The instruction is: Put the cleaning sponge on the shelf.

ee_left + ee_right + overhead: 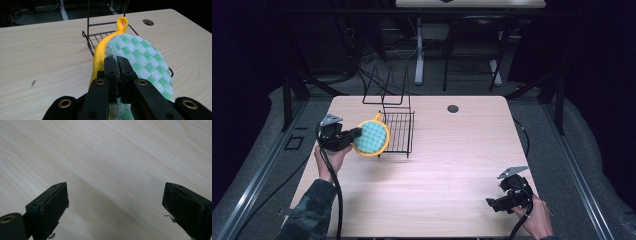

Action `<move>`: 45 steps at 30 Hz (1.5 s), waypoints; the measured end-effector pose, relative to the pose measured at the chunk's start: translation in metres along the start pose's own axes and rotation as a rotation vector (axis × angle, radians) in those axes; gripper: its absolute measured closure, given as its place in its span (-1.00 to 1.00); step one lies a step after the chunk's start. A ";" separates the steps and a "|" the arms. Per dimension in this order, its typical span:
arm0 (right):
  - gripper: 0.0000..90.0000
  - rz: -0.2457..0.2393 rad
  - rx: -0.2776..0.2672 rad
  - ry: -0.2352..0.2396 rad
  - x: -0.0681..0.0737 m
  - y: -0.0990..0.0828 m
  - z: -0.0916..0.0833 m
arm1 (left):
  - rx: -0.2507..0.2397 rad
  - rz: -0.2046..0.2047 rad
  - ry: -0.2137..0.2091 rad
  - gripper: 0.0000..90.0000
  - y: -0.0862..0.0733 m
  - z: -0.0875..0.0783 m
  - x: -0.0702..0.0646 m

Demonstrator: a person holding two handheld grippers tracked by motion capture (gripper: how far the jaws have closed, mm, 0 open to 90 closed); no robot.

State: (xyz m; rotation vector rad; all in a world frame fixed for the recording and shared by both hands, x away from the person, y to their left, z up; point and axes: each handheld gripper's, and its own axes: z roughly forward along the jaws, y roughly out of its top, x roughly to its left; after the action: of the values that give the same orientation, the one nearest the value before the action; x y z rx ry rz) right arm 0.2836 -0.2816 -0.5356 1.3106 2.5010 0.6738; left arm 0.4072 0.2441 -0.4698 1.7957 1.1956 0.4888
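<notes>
A round pot holder (372, 138), green-and-white checked with a yellow rim and hanging loop, hangs above the table beside the left edge of a black wire rack (398, 131). My left gripper (357, 133) is shut on its near edge. In the left gripper view the jaws pinch the pot holder (136, 53) close to its yellow rim, and the wire rack (100, 36) lies just beyond it. My right gripper (490, 203) rests low over the table's front right, held by a hand. In the right gripper view its jaws (115, 207) stand wide apart over bare wood with nothing between them.
The light wooden table (452, 165) has a round cable hole (453, 108) near its far edge. The rack's tall wire dividers (384, 85) rise at the back. Cables trail from both grippers. Desk legs and dark floor lie beyond the table.
</notes>
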 end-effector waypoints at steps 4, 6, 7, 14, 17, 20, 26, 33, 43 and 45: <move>-0.86 -0.001 0.000 0.003 0.000 0.000 0.000 | -0.015 0.008 0.004 0.94 0.003 0.008 -0.006; -0.86 0.002 -0.002 0.004 0.000 0.000 -0.001 | -0.014 0.009 0.002 0.94 0.004 0.011 -0.009; -0.86 0.007 -0.003 0.006 0.001 0.000 -0.001 | -0.020 0.008 0.007 0.94 0.005 0.013 -0.010; -0.86 0.002 0.001 0.006 0.000 0.000 -0.001 | -0.047 -0.002 0.013 0.94 0.007 0.020 -0.015; -0.86 0.002 -0.004 0.005 0.000 0.000 -0.001 | -0.052 -0.009 0.018 0.93 0.006 0.026 -0.016; -0.86 0.001 -0.001 0.004 0.001 0.000 -0.001 | -0.057 -0.012 0.023 0.93 0.006 0.030 -0.018; -0.86 0.001 0.002 0.008 0.001 0.000 -0.002 | -0.060 -0.021 0.034 0.93 0.002 0.045 -0.022; -0.86 -0.001 0.002 0.008 0.002 0.000 -0.001 | -0.034 -0.020 0.033 0.93 -0.002 0.067 -0.027; -0.86 -0.003 0.004 0.011 0.001 0.000 -0.001 | 0.035 0.000 0.055 0.93 -0.007 0.091 -0.028; -0.86 -0.002 0.003 0.011 0.001 0.000 -0.001 | 0.055 0.002 0.066 0.93 -0.008 0.094 -0.026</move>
State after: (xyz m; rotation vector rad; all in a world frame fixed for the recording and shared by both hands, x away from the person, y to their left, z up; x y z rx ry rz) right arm 0.2823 -0.2812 -0.5349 1.3085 2.5130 0.6783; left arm 0.4591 0.1785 -0.5215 1.8399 1.2635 0.5245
